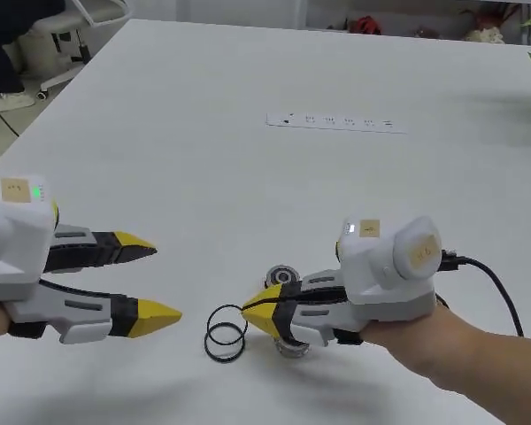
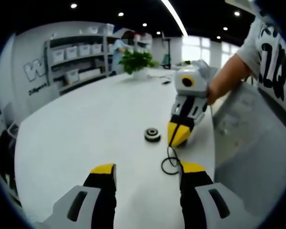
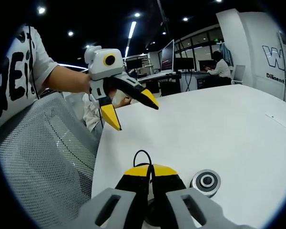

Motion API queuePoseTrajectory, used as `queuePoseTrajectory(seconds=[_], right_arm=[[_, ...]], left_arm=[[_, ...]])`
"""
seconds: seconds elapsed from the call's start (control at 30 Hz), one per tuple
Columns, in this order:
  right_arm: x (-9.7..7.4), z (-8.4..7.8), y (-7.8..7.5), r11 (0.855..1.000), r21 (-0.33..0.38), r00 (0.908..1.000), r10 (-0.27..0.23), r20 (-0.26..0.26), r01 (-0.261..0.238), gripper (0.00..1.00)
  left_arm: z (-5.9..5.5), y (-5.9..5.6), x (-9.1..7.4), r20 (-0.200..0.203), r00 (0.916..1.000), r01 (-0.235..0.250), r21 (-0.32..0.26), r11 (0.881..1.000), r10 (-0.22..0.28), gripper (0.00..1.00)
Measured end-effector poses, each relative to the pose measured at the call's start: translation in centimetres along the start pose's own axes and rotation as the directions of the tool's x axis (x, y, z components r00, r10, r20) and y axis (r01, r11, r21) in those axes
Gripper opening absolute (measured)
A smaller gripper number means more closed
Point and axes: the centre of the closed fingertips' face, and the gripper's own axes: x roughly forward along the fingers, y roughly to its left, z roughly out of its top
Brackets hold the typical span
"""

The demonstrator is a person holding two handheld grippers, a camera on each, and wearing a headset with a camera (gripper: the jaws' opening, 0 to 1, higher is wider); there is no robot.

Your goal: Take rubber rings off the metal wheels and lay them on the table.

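Observation:
On the white table (image 1: 248, 177) my right gripper (image 1: 264, 316) is shut, and its yellow tips pinch a thin black rubber ring (image 1: 225, 319) whose loop shows just past them (image 3: 142, 156). A second black ring (image 1: 227, 342) lies flat beside it, overlapping. One metal wheel (image 1: 283, 275) (image 3: 206, 182) (image 2: 152, 134) stands just behind the right gripper. Another shiny wheel (image 1: 292, 348) is partly hidden under its jaws. My left gripper (image 1: 156, 278) (image 2: 148, 169) hovers open to the left of the rings, with nothing between its jaws. It also appears across the table as the left gripper (image 3: 133, 110).
A white power strip (image 1: 336, 121) lies farther back on the table. A black cable (image 1: 496, 283) trails from the right gripper. A mesh chair back (image 3: 43, 162) stands close at the table's near edge. Office chairs (image 1: 62, 27) stand off the far left corner.

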Motion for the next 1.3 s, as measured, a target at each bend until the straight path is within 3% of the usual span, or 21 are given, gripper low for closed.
queuePoseTrajectory(seconds=[0.33,1.3], right_arm=[[0.4,-0.6,0.8,1.000,0.005,0.9994,0.028,-0.021,-0.028,0.00],[0.5,-1.5,0.5,1.000,-0.002,0.9985,0.014,-0.052,-0.015,0.02]], left_arm=[[-0.4,0.0,-0.3,-0.011,0.9999,-0.002,0.004,1.000,0.002,0.53],[-0.7,-0.2,0.1,-0.026,0.9996,0.010,0.002,1.000,-0.010,0.53]])
